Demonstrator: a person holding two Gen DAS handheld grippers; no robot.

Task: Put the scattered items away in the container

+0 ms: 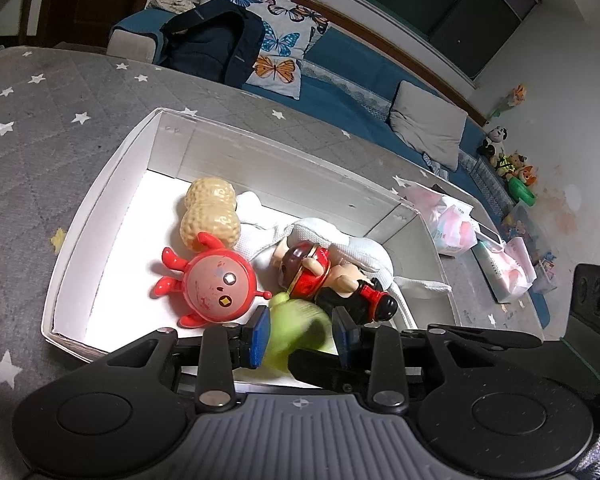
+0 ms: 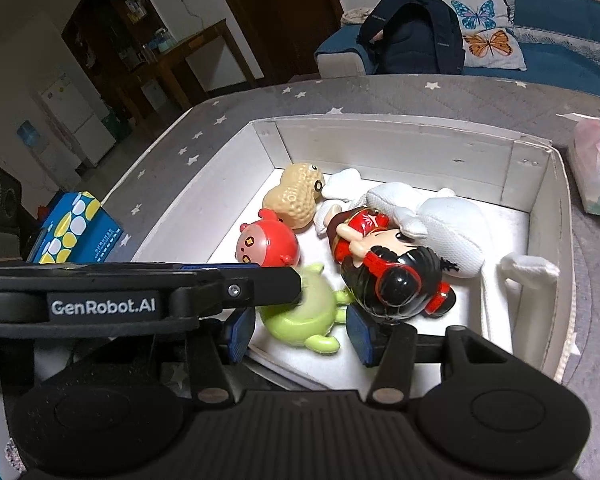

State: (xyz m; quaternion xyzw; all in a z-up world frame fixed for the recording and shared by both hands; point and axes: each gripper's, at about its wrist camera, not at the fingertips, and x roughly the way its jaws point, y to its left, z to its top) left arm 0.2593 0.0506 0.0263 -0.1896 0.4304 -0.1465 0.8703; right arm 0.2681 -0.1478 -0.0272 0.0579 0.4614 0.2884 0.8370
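1. Blue pads tip the left tool [image 1: 302,334], which is spread wide above the near end of the white box [image 1: 100,196]; a blurred green toy [image 1: 300,328] sits between its fingers, and I cannot tell whether either pad touches it.
2. Right tool [image 2: 300,332] is spread too, with the green toy [image 2: 304,316] lying on the box floor between its pads, apart from both; the left tool's black arm crosses just over the toy.
3. Beside the green toy lie a red round toy [image 2: 266,242] and a red-and-black doll [image 2: 384,264].
4. Farther in lie a peanut toy [image 2: 294,196] and a white plush [image 2: 440,228].
5. All rest inside the box [image 2: 548,184], which stands on a grey starred bed [image 1: 40,120].
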